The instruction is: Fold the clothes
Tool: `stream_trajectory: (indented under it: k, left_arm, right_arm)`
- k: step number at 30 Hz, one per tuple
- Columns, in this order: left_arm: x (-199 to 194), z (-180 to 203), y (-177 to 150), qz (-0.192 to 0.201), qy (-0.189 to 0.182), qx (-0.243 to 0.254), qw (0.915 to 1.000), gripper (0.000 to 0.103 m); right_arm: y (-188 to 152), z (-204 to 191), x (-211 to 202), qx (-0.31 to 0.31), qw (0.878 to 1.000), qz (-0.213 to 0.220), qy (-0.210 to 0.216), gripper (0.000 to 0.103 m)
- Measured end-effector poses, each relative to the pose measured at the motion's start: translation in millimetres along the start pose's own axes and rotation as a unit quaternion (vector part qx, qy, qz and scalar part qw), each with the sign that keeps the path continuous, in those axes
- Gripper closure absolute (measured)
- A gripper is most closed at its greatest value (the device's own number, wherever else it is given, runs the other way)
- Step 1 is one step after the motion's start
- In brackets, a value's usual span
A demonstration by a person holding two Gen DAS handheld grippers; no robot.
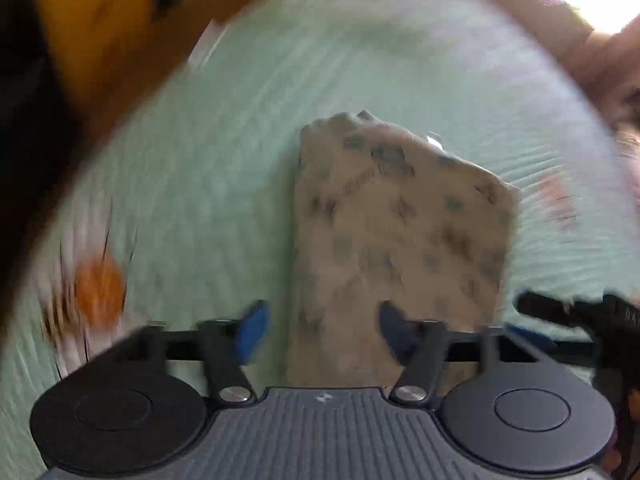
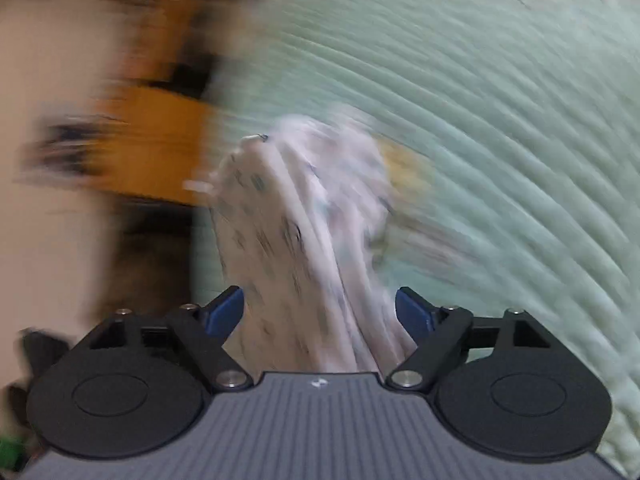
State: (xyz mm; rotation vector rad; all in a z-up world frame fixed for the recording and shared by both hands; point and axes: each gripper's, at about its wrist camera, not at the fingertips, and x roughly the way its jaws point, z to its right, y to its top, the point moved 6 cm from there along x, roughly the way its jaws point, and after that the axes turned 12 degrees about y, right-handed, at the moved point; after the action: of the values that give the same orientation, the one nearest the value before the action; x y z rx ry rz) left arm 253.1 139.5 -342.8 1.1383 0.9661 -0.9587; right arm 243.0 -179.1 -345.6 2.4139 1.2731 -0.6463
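Observation:
A folded beige garment (image 1: 400, 232) with small grey-blue prints lies on a pale green ribbed bedspread (image 1: 240, 140). My left gripper (image 1: 322, 332) stands open over the garment's near end. Its right blue pad overlaps the cloth and its left pad is clear of it. In the right wrist view the same garment (image 2: 280, 240) appears as a layered bundle running up between the fingers. My right gripper (image 2: 320, 314) is open, with both pads beside the cloth and not pressing on it. Both views are motion-blurred.
The bedspread (image 2: 500, 120) carries an orange flower print (image 1: 98, 292). Blurred orange-brown furniture (image 2: 152, 140) lies beyond the bed's left edge. A black piece of gear (image 1: 580, 312) shows at the right of the left wrist view. Pinkish shapes (image 1: 600, 48) sit at the far right.

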Motion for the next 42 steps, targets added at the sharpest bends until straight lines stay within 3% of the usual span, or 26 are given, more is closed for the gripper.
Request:
stream_trajectory:
  k: [1, 2, 4, 7, 10, 14, 17, 18, 20, 21, 24, 27, 30, 33, 34, 36, 38, 42]
  left_arm:
    - [11.4, -13.5, -9.3, -0.005, -0.005, -0.017, 0.9998, 0.05]
    - [7.6, -20.2, -15.7, 0.008, -0.018, -0.03, 0.9994, 0.051]
    - [-10.0, -25.3, -26.4, 0.043, -0.025, -0.033, 0.9982, 0.05]
    - [-42.7, -19.1, -40.4, 0.093, -0.053, -0.021, 0.9941, 0.044]
    - [-62.8, 6.4, -55.7, 0.119, -0.067, 0.017, 0.9905, 0.037]
    - [-58.2, 37.0, -71.2, 0.114, -0.059, 0.052, 0.9904, 0.037]
    - [-50.3, 40.7, -82.4, 0.098, -0.057, 0.039, 0.9928, 0.037]
    - [-48.0, 40.5, -86.3, 0.092, -0.053, 0.037, 0.9936, 0.037]
    - [-46.8, 38.3, -93.7, 0.084, -0.055, 0.032, 0.9944, 0.037]
    - [-48.4, 35.9, -97.1, 0.082, -0.062, 0.03, 0.9943, 0.037]
    - [-53.0, 34.7, -103.9, 0.086, -0.074, 0.035, 0.9929, 0.037]
    - [-52.8, 39.9, -101.5, 0.093, -0.077, 0.042, 0.9918, 0.037]
    - [-52.4, 45.6, -101.5, 0.091, -0.083, 0.047, 0.9912, 0.037]
    - [-50.2, 49.6, -106.9, 0.083, -0.09, 0.055, 0.991, 0.035]
    - [-48.7, 50.1, -109.1, 0.079, -0.091, 0.056, 0.9911, 0.035]
    - [-46.4, 50.2, -112.8, 0.073, -0.092, 0.058, 0.9914, 0.035]
    - [-44.5, 50.5, -115.1, 0.069, -0.094, 0.059, 0.9914, 0.034]
    - [-42.0, 51.3, -116.0, 0.063, -0.095, 0.058, 0.9918, 0.034]
  right_arm:
    - [-7.4, 19.8, 2.3, 0.014, 1.0, 0.002, -0.019, 0.032]
    - [-14.4, 25.9, -8.2, 0.008, 1.0, 0.024, -0.001, 0.037]
    - [-25.8, 22.2, -30.6, -0.01, 0.999, 0.044, 0.005, 0.036]
    - [-43.9, -8.2, -53.6, -0.087, 0.995, 0.051, 0.002, 0.036]
    - [-50.7, -53.5, -63.8, -0.153, 0.986, 0.067, 0.026, 0.036]
    - [-44.0, -88.8, -30.5, -0.154, 0.982, 0.037, 0.099, 0.03]
    - [-28.7, -76.3, 3.1, -0.153, 0.985, 0.027, 0.071, 0.03]
    - [-24.8, -66.5, 10.2, -0.156, 0.986, 0.021, 0.049, 0.032]
    - [-15.9, -38.6, 9.8, -0.164, 0.985, 0.03, -0.036, 0.035]
    - [-16.9, -27.8, 1.0, -0.155, 0.986, 0.039, -0.053, 0.035]
    - [-23.2, -29.3, -27.7, -0.171, 0.983, 0.065, -0.03, 0.035]
    - [-18.3, -56.2, -24.1, -0.223, 0.972, 0.069, -0.014, 0.035]
    - [-2.9, -68.9, 1.6, -0.272, 0.96, 0.056, -0.043, 0.035]
    - [8.6, -58.4, 15.4, -0.275, 0.958, 0.052, -0.065, 0.035]
    - [11.0, -55.7, 18.3, -0.273, 0.958, 0.05, -0.066, 0.038]
    - [9.3, -53.1, 22.9, -0.278, 0.958, 0.04, -0.064, 0.065]
    - [10.5, -53.2, 29.1, -0.284, 0.956, 0.033, -0.069, 0.075]
    - [12.3, -54.7, 22.9, -0.295, 0.951, 0.05, -0.084, 0.075]
